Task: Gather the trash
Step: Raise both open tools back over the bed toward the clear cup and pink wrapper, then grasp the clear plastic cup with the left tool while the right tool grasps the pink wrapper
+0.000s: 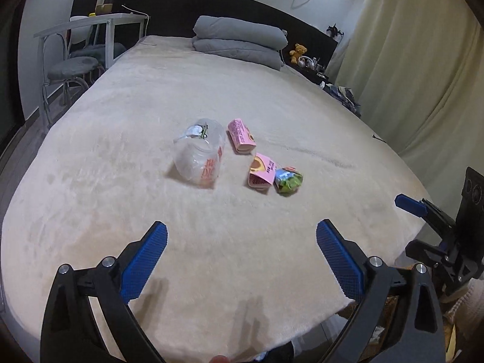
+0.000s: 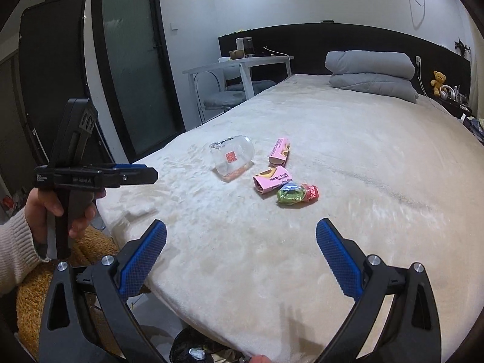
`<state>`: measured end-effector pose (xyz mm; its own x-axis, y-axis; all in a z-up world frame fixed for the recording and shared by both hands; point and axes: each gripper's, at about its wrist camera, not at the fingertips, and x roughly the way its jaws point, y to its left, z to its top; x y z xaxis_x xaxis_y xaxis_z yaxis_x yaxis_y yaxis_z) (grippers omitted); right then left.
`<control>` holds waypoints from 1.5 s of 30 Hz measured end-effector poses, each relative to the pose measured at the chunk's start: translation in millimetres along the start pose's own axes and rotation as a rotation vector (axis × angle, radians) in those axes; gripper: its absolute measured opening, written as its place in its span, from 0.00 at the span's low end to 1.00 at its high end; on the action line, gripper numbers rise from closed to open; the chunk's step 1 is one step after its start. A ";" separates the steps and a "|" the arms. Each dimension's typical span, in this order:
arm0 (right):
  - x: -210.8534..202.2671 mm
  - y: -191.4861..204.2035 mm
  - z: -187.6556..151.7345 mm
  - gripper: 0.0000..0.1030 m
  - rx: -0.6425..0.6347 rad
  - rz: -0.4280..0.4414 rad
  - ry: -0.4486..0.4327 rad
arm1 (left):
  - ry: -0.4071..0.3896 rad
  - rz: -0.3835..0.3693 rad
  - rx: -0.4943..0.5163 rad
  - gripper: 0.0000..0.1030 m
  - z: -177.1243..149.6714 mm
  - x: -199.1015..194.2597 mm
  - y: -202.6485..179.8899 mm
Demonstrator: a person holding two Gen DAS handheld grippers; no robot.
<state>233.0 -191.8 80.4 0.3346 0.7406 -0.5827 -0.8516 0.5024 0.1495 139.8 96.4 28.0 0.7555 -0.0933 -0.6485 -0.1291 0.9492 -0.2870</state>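
Observation:
On the beige bed (image 1: 121, 211) lie a clear plastic cup (image 1: 199, 152) on its side, two pink cartons (image 1: 241, 135) (image 1: 261, 171) and a green crumpled wrapper (image 1: 289, 180). They also show in the right wrist view: the cup (image 2: 233, 158), the cartons (image 2: 279, 151) (image 2: 272, 180), the wrapper (image 2: 295, 193). My left gripper (image 1: 242, 242) is open and empty, over the bed's near part, short of the trash. My right gripper (image 2: 241, 242) is open and empty, near the bed's front edge. The left gripper also shows from the side (image 2: 133, 174).
Folded grey bedding (image 1: 242, 40) lies at the headboard. A white desk (image 1: 90, 24) and chairs (image 1: 72, 66) stand left of the bed, curtains (image 1: 408, 60) to the right. A dark trash bag (image 2: 199, 348) sits on the floor below the bed's front edge.

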 end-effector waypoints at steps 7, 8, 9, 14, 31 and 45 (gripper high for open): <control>46.7 -12.6 19.1 0.95 -0.027 0.010 0.070 | 0.025 0.022 0.019 0.94 39.0 35.0 19.2; 52.0 -15.8 23.9 0.95 -0.028 0.013 0.070 | 0.029 0.026 0.031 0.94 44.3 40.5 21.1; 56.5 -19.3 26.9 0.95 -0.026 0.015 0.071 | 0.030 0.035 0.046 0.94 49.5 46.8 23.5; 98.4 -31.7 42.5 0.95 -0.075 0.032 0.129 | 0.065 0.067 0.037 0.94 71.4 80.9 41.6; 236.7 -50.1 59.7 0.95 -0.143 0.113 0.388 | 0.248 0.003 -0.015 0.93 94.8 161.0 64.7; 215.5 -47.1 72.9 0.62 -0.126 0.059 0.302 | 0.199 0.055 0.055 0.60 85.7 140.3 57.1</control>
<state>374.6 -23.4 6.0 0.1646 0.5916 -0.7892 -0.9153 0.3898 0.1014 293.4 163.3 -19.0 0.6059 -0.0933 -0.7901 -0.1269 0.9690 -0.2118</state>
